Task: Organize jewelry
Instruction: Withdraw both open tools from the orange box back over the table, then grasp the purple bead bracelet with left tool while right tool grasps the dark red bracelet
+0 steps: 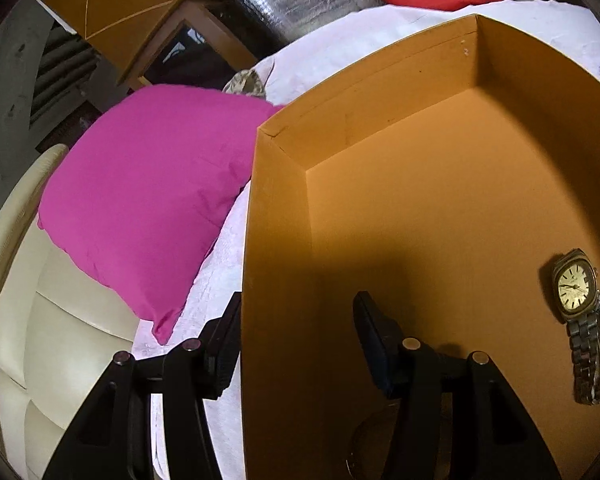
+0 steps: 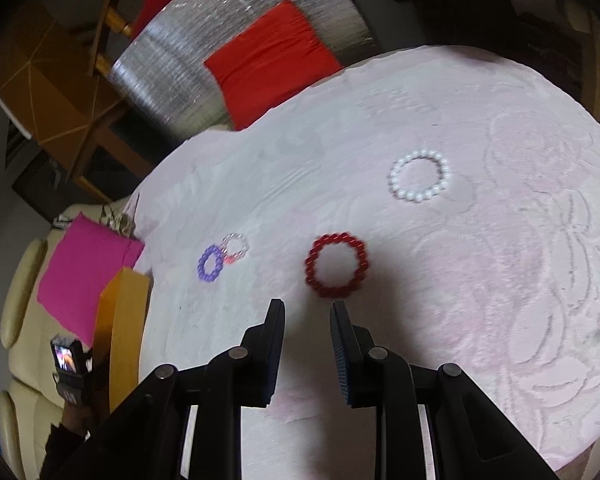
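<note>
The left hand-held gripper (image 1: 296, 332) straddles the near-left wall of the orange box (image 1: 276, 280): one finger is outside the wall, the other inside, and the jaws stand wide apart with the cardboard between them, though whether the pads actually press on it cannot be told. Inside the box a gold-faced watch (image 1: 576, 292) with a metal link band lies on the floor near the right wall, well apart from the inner finger. Just left of the box a pink cushion (image 1: 148, 200) rests on the white cloth (image 1: 228, 240), and beyond the cushion is a cream sofa (image 1: 60, 340).

The right hand-held gripper (image 2: 307, 312) hangs over the cloth-covered worktop (image 2: 500, 280) with its jaws narrowly parted and nothing between them. The red bead bracelet (image 2: 335, 265) lies just beyond its fingertips, slightly to the right. Left of the red bracelet sit a small purple bead ring (image 2: 210, 263) and a clear bead ring (image 2: 235, 246), touching each other. Farther off and to the right of the red bracelet lies a white pearl bracelet (image 2: 419, 175), well apart. A corner of the box shows at the worktop's left edge
</note>
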A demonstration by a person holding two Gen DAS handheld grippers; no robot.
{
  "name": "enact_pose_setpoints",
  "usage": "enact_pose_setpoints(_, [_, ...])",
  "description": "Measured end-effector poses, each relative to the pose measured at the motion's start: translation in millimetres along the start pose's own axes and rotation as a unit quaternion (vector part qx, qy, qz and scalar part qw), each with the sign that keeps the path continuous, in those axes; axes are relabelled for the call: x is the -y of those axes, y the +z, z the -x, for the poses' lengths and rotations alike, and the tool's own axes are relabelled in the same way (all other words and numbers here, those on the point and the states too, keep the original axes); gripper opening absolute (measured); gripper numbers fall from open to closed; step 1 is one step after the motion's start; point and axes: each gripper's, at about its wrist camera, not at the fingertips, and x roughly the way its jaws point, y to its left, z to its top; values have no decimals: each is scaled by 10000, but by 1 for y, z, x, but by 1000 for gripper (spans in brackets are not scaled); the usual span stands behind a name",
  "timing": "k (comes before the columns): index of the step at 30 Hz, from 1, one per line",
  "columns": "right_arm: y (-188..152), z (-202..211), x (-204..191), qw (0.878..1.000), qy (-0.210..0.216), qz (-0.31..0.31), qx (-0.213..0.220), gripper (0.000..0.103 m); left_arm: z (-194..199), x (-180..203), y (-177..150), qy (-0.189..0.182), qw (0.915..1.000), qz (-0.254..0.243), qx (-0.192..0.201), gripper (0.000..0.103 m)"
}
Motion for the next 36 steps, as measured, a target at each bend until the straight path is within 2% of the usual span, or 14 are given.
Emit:
enact_pose_setpoints(5, [-4, 10, -1, 9995, -215, 214, 49, 26, -3, 5, -2, -187, 9998, -39, -19, 54])
enact_pose_setpoints(8, [-9, 21, -2, 9991, -273, 308, 67, 26, 2, -14, -1, -542, 9974, 420, -220, 56])
enact_pose_setpoints(10, [-11, 35, -5, 9984, -346, 445, 71, 26, 19, -23, 0, -559, 9964, 626, -74, 56])
enact_pose_setpoints(11, [-12, 42, -8, 9977, -404, 534, 85, 32, 30, -24, 2, -526, 9964, 662, -14, 56])
enact_pose_setpoints(12, [-12, 47, -10, 9972, -442, 601, 105, 46, 44, -25, 4, -493, 9961, 726, 54, 56])
enact_pose_setpoints(14, [-12, 64, -16, 9964, -445, 690, 225, 64, 79, -29, 13, -627, 9932, 949, 262, 59])
enact_pose_setpoints(15, [-11, 72, -19, 9959, -397, 748, 328, 64, 96, -30, 17, -782, 9903, 1075, 397, 62])
enact_pose_setpoints(17, [-6, 81, -27, 9943, -427, 900, 389, 64, 136, -29, 28, -1174, 9811, 1358, 721, 80])
enact_pose_setpoints(21, [3, 74, -35, 9925, -367, 1075, 449, 64, 191, 0, 56, -1966, 9575, 1753, 1178, 94])
enact_pose_setpoints(22, [4, 69, -35, 9921, -367, 1112, 440, 63, 193, 10, 61, -2089, 9542, 1820, 1130, 96])
enact_pose_setpoints(24, [6, 52, -34, 9914, -351, 1209, 346, 49, 189, 40, 77, -2287, 9517, 1842, 898, 96])
enact_pose_setpoints(25, [6, 41, -32, 9915, -355, 1228, 242, 47, 182, 49, 83, -2318, 9516, 1851, 800, 96])
enact_pose_setpoints(30, [12, 12, -19, 9908, -408, 1271, 202, 47, 148, 117, 106, -2117, 9539, 2080, 448, 96])
enact_pose_setpoints(36, [22, -17, 3, 9913, -471, 1220, 110, 47, 101, 160, 129, -2050, 9526, 2242, 177, 96])
